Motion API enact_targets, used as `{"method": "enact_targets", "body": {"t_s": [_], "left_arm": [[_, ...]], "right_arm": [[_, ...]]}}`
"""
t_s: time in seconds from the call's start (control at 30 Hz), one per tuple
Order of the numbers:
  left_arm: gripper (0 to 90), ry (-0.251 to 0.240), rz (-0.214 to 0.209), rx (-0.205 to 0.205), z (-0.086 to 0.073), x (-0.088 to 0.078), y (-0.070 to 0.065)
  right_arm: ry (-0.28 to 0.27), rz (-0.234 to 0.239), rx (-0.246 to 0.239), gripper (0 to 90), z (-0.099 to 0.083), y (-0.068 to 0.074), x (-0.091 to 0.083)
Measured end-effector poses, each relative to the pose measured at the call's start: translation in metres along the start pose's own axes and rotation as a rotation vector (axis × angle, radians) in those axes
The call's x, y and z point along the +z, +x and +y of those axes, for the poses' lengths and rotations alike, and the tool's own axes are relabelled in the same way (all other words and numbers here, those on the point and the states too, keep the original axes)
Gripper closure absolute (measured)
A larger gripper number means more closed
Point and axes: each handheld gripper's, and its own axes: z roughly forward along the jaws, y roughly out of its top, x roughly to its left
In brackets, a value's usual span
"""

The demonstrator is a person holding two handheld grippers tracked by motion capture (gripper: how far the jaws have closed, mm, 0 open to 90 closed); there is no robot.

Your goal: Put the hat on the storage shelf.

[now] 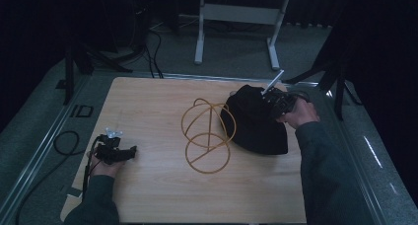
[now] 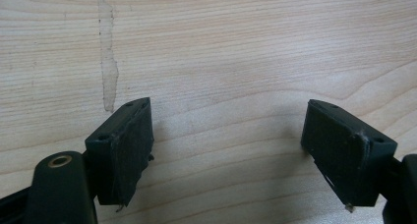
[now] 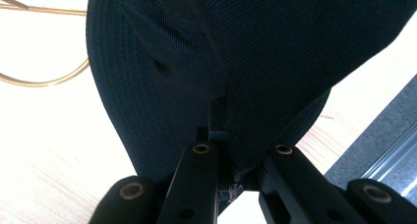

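A black fabric hat point(image 1: 251, 124) lies at the right of the wooden table point(image 1: 157, 195), next to a gold wire stand point(image 1: 207, 136) made of loops. My right gripper point(image 1: 270, 101) is at the hat's far right edge, shut on a fold of the cloth. In the right gripper view the jaws point(image 3: 221, 133) pinch the hat point(image 3: 196, 52), which hangs in front of them, with a wire loop point(image 3: 49, 81) at the left. My left gripper point(image 1: 129, 152) rests low at the table's left, open, with bare wood point(image 2: 221, 47) between its pads point(image 2: 228, 145).
A white-legged desk frame point(image 1: 236, 18) stands beyond the table. Cables point(image 1: 66, 141) lie on the grey floor at the left. A pale streak point(image 2: 108, 71) marks the wood ahead of the left gripper. The table's right edge and grey floor point(image 3: 378, 150) are close to the right gripper.
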Motion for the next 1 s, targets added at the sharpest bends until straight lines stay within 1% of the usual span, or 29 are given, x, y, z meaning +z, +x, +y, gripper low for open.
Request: {"method": "enact_targets", "body": {"t_s": [0.23,0.57,0.8,0.93,1.0], "left_arm": [[20.3,-0.002,-0.002,0.001,0.0,0.0,0.0],[19.7,-0.004,-0.003,0.003,0.0,0.001,-0.001],[19.5,-0.006,-0.003,0.004,0.0,0.001,-0.002],[19.5,-0.004,-0.004,0.006,0.0,0.001,-0.002],[19.5,-0.005,-0.005,0.007,0.0,0.001,-0.002]], "right_arm": [[-0.003,0.005,-0.016,88.2,-0.004,-0.002,-0.01],[-0.026,-0.012,-0.017,88.2,-0.013,-0.008,-0.027],[-0.033,0.004,-0.019,88.1,-0.021,-0.014,-0.037],[-0.036,0.001,-0.021,88.1,-0.024,-0.016,-0.042],[-0.037,0.0,-0.031,88.1,-0.025,-0.016,-0.044]]}}
